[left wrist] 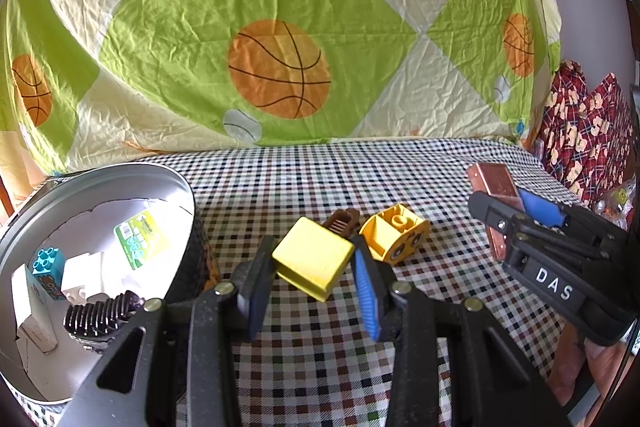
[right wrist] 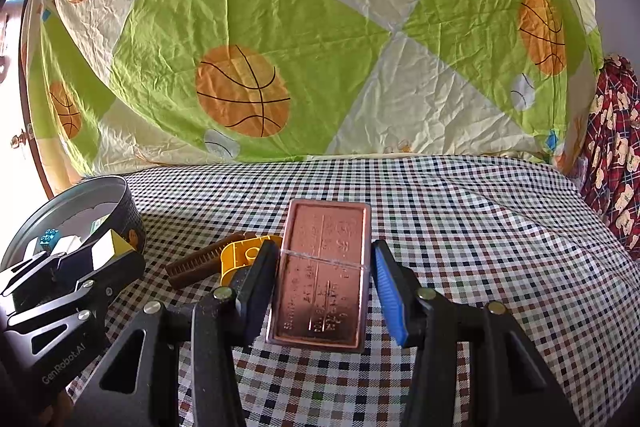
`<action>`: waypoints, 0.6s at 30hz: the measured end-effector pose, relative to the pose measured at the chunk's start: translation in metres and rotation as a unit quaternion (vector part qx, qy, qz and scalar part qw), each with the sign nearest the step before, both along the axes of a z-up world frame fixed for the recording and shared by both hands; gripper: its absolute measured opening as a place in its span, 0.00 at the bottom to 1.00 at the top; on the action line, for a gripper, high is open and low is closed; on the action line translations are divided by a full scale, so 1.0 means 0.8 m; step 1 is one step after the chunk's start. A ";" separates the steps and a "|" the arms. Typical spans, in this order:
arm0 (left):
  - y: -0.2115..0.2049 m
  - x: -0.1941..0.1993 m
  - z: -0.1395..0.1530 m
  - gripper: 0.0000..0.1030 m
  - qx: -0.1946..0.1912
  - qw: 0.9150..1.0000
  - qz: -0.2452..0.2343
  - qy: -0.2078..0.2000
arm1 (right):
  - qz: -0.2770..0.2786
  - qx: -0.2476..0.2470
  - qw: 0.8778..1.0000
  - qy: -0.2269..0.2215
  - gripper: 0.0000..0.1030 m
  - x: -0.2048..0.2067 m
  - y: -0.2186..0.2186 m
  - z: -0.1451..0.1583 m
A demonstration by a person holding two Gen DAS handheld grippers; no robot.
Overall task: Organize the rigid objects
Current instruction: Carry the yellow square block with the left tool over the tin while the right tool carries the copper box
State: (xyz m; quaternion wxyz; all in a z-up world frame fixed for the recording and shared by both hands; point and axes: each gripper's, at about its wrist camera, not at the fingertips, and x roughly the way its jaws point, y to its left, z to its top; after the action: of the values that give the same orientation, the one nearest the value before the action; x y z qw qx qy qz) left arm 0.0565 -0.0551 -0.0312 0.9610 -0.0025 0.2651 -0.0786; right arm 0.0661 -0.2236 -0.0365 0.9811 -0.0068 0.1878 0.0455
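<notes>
My left gripper is shut on a yellow block, holding it tilted above the checked cloth. Just behind it lie a brown comb-like piece and an orange-yellow block with eyes. My right gripper is shut on a flat copper-coloured case, which shows between its black and blue pads. The left wrist view has that gripper at the right with the case. In the right wrist view the left gripper and its yellow block sit at the far left.
A round metal tin at the left holds a blue brick, white pieces and a black ribbed part. A basketball-print sheet hangs behind the table. Red plaid fabric is piled at the right edge.
</notes>
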 end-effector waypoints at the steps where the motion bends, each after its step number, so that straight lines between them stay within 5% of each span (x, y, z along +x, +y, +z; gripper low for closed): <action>1: 0.000 0.000 0.000 0.36 -0.001 1.000 0.001 0.000 | 0.000 0.000 1.000 -0.003 0.49 -0.002 0.000 0.000; 18: 0.010 -0.007 0.001 0.36 -0.011 1.000 0.008 -0.007 | 0.009 -0.009 0.999 -0.039 0.49 -0.023 0.009 0.006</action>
State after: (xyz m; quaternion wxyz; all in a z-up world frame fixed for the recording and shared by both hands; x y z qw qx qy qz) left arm 0.0509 -0.0471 -0.0300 0.9633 -0.0151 0.2575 -0.0739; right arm 0.0481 -0.2164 -0.0321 0.9871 -0.0193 0.1497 0.0524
